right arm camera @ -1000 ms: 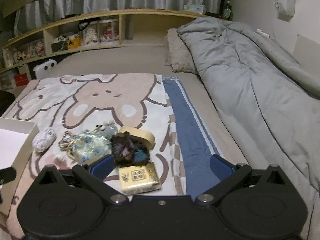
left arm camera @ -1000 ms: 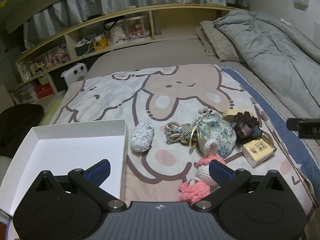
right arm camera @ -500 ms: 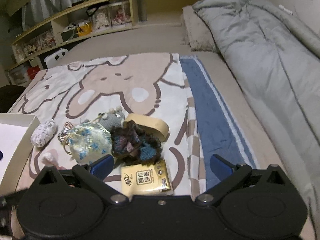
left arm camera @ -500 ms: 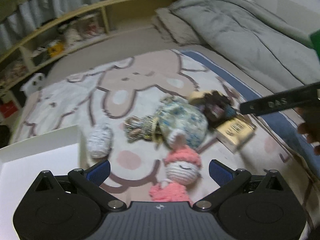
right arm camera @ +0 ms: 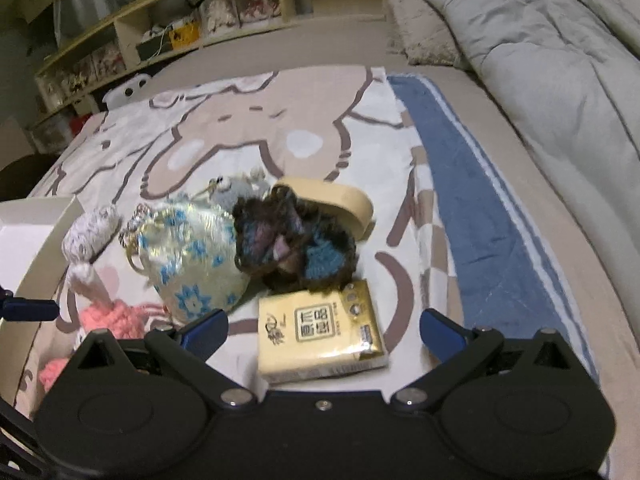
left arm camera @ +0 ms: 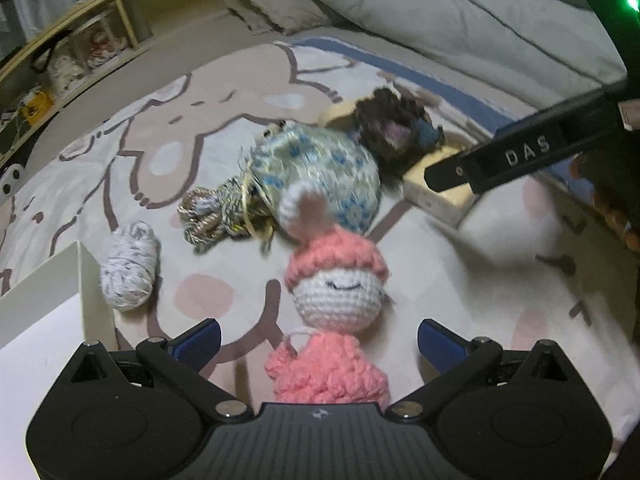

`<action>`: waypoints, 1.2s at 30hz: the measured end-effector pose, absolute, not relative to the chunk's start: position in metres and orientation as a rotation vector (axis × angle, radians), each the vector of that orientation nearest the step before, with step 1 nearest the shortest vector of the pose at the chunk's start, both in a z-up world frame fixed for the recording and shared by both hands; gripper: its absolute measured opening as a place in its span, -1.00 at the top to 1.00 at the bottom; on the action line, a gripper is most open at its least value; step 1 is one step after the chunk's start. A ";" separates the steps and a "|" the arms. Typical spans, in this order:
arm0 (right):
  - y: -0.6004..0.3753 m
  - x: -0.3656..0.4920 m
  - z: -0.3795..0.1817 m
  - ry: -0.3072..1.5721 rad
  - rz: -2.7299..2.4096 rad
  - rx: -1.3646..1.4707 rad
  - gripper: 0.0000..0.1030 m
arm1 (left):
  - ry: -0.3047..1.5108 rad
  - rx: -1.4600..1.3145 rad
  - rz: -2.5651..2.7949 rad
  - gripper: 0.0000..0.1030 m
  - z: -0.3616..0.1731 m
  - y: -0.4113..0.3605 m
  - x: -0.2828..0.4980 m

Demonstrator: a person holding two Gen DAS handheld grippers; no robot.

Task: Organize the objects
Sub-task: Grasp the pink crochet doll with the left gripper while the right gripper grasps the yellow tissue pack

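Left gripper point(left arm camera: 318, 342) was spread wide, released, straddling the pink crochet doll point(left arm camera: 334, 296) lying on the cartoon blanket point(left arm camera: 200, 128); no pad contact. Right gripper point(right arm camera: 324, 330) was also wide open, the yellow tissue pack point(right arm camera: 320, 330) between its fingers, untouched. Floral pouch point(right arm camera: 192, 256) and dark fuzzy item point(right arm camera: 292, 244) sat just beyond. White box point(left arm camera: 44, 320) sat left of the doll.

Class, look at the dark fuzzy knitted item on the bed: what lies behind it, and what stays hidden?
Behind the dark fuzzy knit lies a beige oval box, partly showing. The knit covers the box's near side, so what the box holds cannot be seen. A yellow tissue pack lies in front.
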State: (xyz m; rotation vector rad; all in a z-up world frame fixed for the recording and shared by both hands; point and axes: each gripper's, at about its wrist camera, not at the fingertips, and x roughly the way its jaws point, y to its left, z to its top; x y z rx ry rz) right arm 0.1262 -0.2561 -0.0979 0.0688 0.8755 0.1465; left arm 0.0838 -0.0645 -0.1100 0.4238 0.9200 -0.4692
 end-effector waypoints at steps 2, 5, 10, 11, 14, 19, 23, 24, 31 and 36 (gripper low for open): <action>-0.255 0.128 -0.101 0.888 0.143 0.057 -0.77 | 0.927 0.441 -0.486 -1.00 -0.116 -0.065 0.085; -0.253 0.131 -0.107 0.911 0.149 0.034 -0.62 | 0.952 0.450 -0.509 -1.00 -0.124 -0.064 0.087; -0.247 0.132 -0.113 0.935 0.180 -0.018 -0.49 | 0.973 0.419 -0.531 -1.00 -0.134 -0.058 0.091; -0.247 0.132 -0.113 0.936 0.180 -0.027 -0.47 | 0.977 0.410 -0.531 -1.00 -0.134 -0.056 0.092; -0.246 0.132 -0.113 0.939 0.181 -0.032 -0.45 | 0.995 0.390 -0.511 -1.00 -0.135 -0.054 0.094; -0.247 0.132 -0.113 0.944 0.180 -0.030 -0.45 | 1.020 0.390 -0.542 -0.59 -0.119 -0.058 0.098; -0.247 0.133 -0.113 0.948 0.178 -0.023 -0.45 | 1.005 0.339 -0.544 -0.38 -0.101 -0.056 0.098; -0.247 0.133 -0.112 0.950 0.177 -0.023 -0.45 | 1.008 0.337 -0.541 -0.24 -0.100 -0.058 0.098; -0.249 0.134 -0.110 0.963 0.179 -0.014 -0.44 | 1.059 0.311 -0.499 0.29 -0.100 -0.054 0.103; -0.248 0.132 -0.108 0.961 0.173 -0.029 -0.43 | 1.050 0.325 -0.505 0.37 -0.099 -0.056 0.100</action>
